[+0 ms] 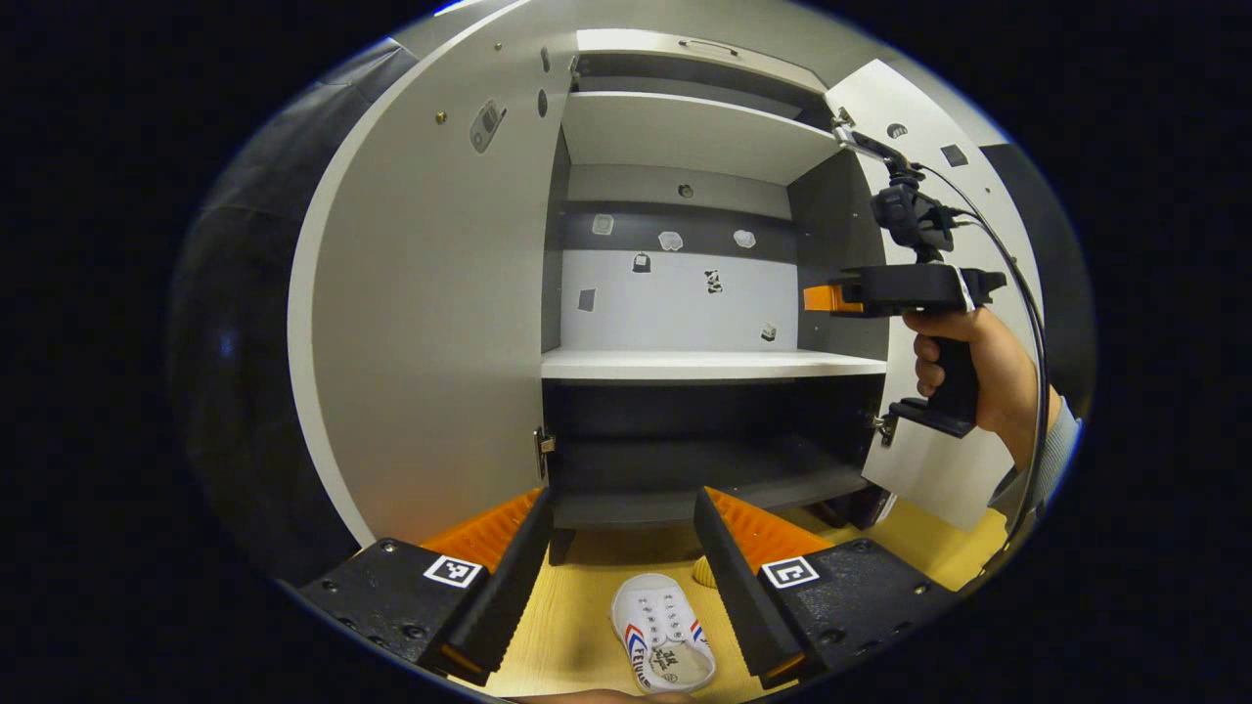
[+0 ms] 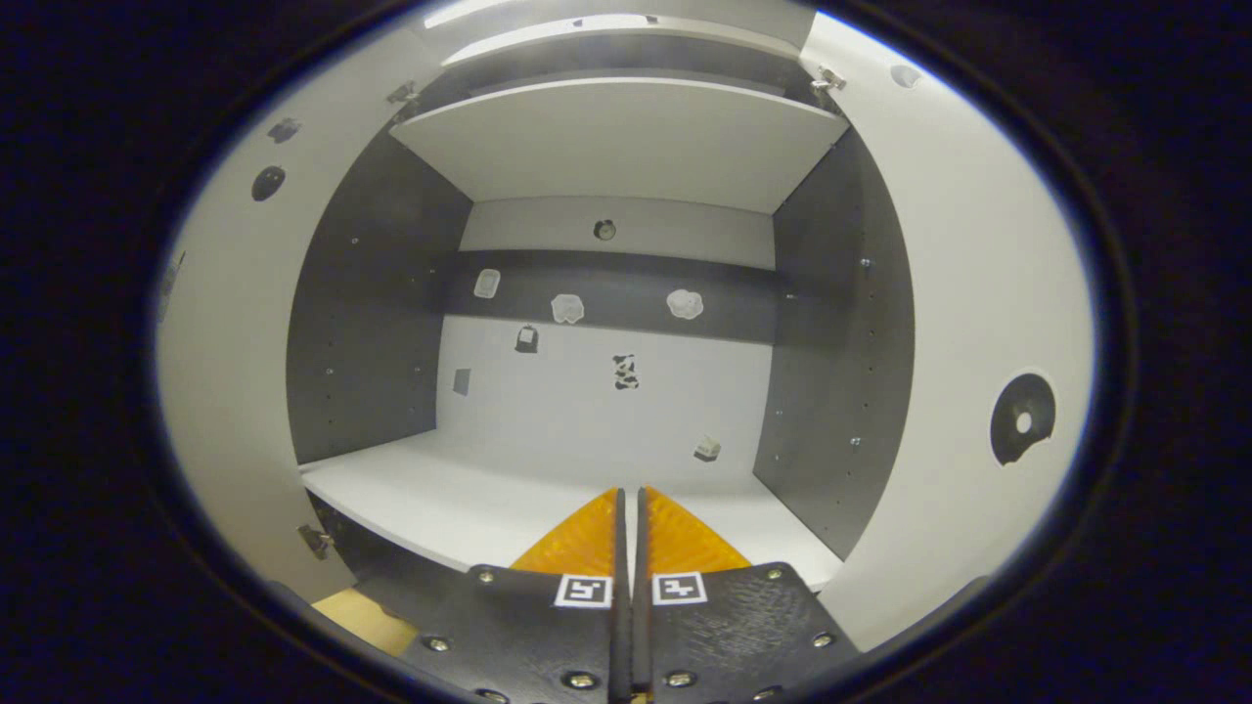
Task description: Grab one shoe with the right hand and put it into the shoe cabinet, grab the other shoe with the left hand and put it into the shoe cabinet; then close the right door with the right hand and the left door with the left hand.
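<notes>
A white shoe [image 1: 662, 633] with red and blue stripes lies on the wooden floor [image 1: 567, 626], low between the fingers of my open left gripper [image 1: 621, 499]. The shoe cabinet [image 1: 685, 127] stands ahead with both doors swung open. A hand holds my right gripper [image 1: 824, 298] at the cabinet's right side, just above the white middle shelf [image 1: 714, 364], its orange fingers pointing inward. In the right gripper view my right gripper [image 2: 631, 494] is shut with nothing between its fingers, over the bare middle shelf [image 2: 440, 499].
The left door [image 1: 430, 323] and the right door [image 1: 929, 469] flank the opening. A small pale rounded thing [image 1: 702, 570] peeks out behind my left gripper's right finger. Below the shelf lies a dark lower compartment [image 1: 685, 460]. Stickers dot the cabinet's back wall [image 2: 587, 411].
</notes>
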